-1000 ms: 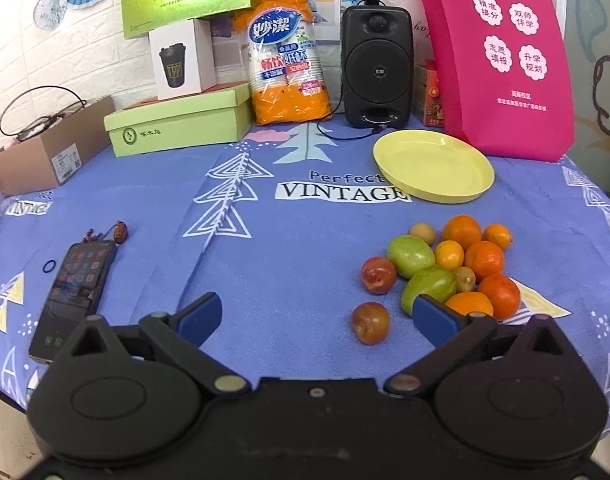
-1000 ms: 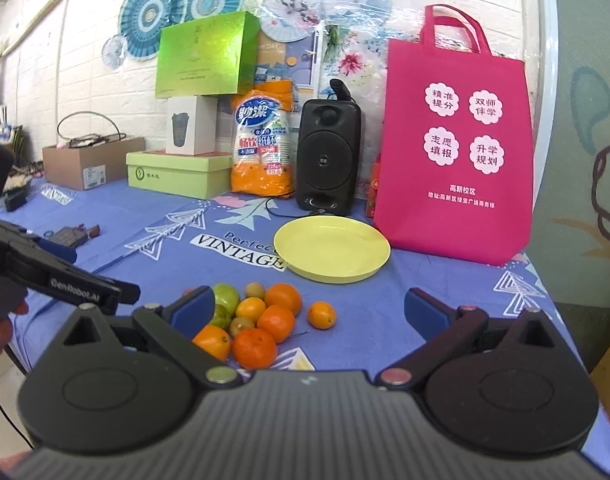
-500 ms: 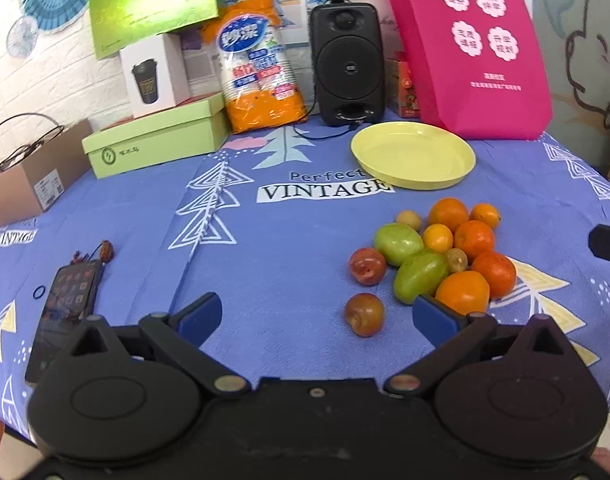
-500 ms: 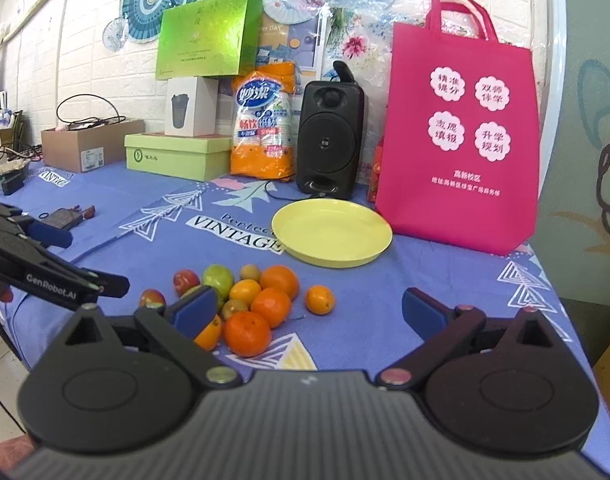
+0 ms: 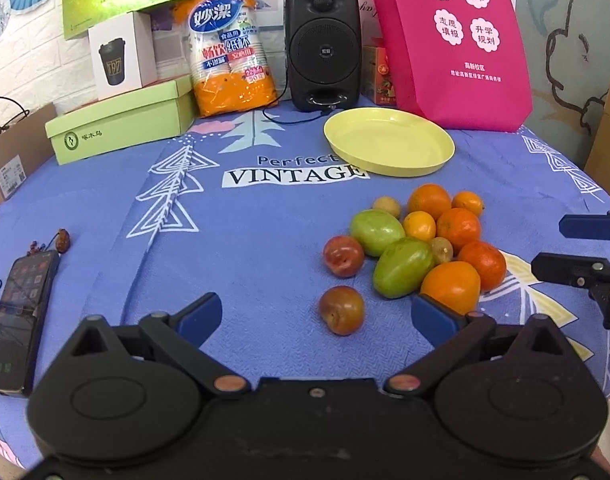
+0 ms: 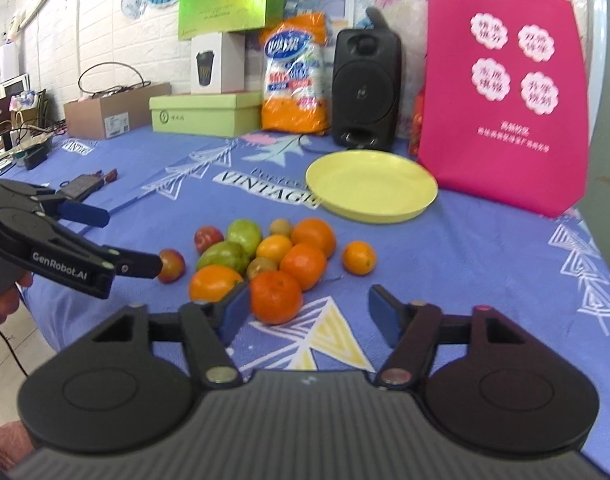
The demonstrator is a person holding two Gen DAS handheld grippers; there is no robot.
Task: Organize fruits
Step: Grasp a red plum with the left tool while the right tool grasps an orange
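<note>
The left gripper [image 5: 316, 314] hangs released over the near edge of the blue printed tablecloth [image 5: 241, 240], and the small round red plum [image 5: 341, 309] lies just ahead, slightly right of centre between its jaws. The right gripper [image 6: 309, 316] is also spread and empty, with the round orange mandarin [image 6: 276, 297] just beside its left finger (so left of centre). The empty shallow yellow plastic plate [image 5: 389, 141] sits beyond the fruit pile, toward the far side.

left gripper [image 6: 121, 242] | black body | blue fingers [image 6: 85, 213] | "GenRobot.AI" lettering

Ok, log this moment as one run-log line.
left gripper: open, near plum | right gripper: open, near orange | yellow plate: empty | fruit: all on tablecloth
</note>
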